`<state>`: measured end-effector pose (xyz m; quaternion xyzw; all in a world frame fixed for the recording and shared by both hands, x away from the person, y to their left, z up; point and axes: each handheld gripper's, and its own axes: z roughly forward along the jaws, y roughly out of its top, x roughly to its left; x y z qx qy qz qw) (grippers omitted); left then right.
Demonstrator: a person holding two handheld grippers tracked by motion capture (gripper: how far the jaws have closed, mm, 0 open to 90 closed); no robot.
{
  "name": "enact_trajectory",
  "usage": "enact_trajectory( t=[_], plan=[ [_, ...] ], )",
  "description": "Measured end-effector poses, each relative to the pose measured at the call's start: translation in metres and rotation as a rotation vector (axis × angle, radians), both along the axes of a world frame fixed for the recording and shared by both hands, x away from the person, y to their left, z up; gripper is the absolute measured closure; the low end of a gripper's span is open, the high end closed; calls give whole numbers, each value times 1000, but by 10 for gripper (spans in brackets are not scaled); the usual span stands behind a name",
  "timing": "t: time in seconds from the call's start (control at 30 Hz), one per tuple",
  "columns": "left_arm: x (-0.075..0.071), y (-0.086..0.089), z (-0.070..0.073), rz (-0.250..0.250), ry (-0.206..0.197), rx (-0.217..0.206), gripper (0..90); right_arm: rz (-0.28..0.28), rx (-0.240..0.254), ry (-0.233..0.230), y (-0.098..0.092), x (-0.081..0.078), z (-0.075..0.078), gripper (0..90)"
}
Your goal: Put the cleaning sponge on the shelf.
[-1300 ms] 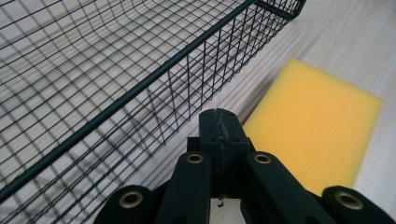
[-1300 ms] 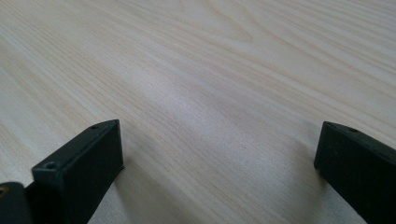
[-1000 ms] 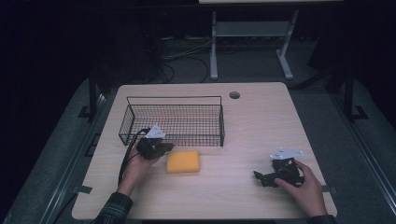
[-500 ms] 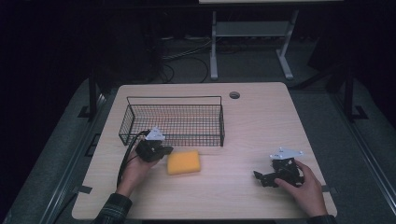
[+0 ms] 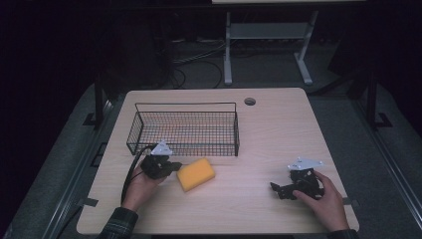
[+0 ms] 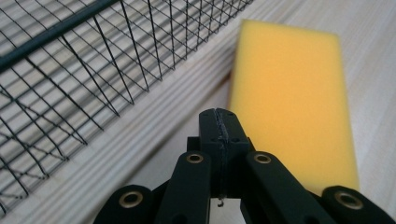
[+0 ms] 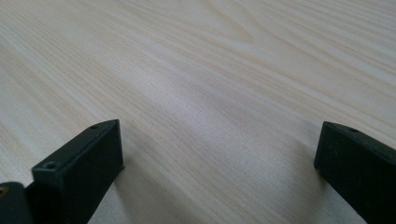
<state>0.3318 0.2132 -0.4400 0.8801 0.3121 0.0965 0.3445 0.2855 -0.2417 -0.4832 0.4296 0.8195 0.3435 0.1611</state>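
Dark surroundings frame a pale wooden table (image 5: 259, 124), on which we see a black wire basket (image 5: 185, 130) standing toward the far left and a yellow sponge (image 5: 196, 174) lying flat just in front of the basket's near wall, apart from it. Our left gripper (image 5: 171, 166) lies low beside the sponge's left end; in the left gripper view its two black jaws are pressed together with nothing between them, their tip just beside the sponge (image 6: 292, 100) and next to the mesh of the basket (image 6: 84, 79). Our right gripper (image 5: 276, 188) rests on bare wood well apart to the right, and the right gripper view shows its jaws spread wide over empty tabletop (image 7: 210, 84).

We judge the step in hand to be the approach to the sponge, with no grasp yet made. The next move, as we read it, calls for the left jaws to part wide enough to straddle the sponge, then to close across its narrow side before any lift toward the basket. Soft foam will yield, so a square, centred bite seems advisable.
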Motion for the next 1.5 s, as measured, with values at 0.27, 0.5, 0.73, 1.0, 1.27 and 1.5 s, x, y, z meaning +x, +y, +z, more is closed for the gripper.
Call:
enact_trajectory(
  t=[0.27,0.5,0.73,1.0,1.27,1.5],
  plan=[
    [-10,4,0,21,24,-3,898,0,0,0,0,0,0,4],
    [-8,7,3,43,41,-20,896,0,0,0,0,0,0,4],
    [-6,11,12,69,43,-26,758,0,0,0,0,0,0,4],
    [-5,9,23,100,47,-12,518,0,0,0,0,0,0,4],
    [-4,-4,28,98,47,24,290,0,0,0,0,0,0,4],
    [-2,-16,28,79,68,39,170,0,0,0,0,0,0,4]
  ],
)
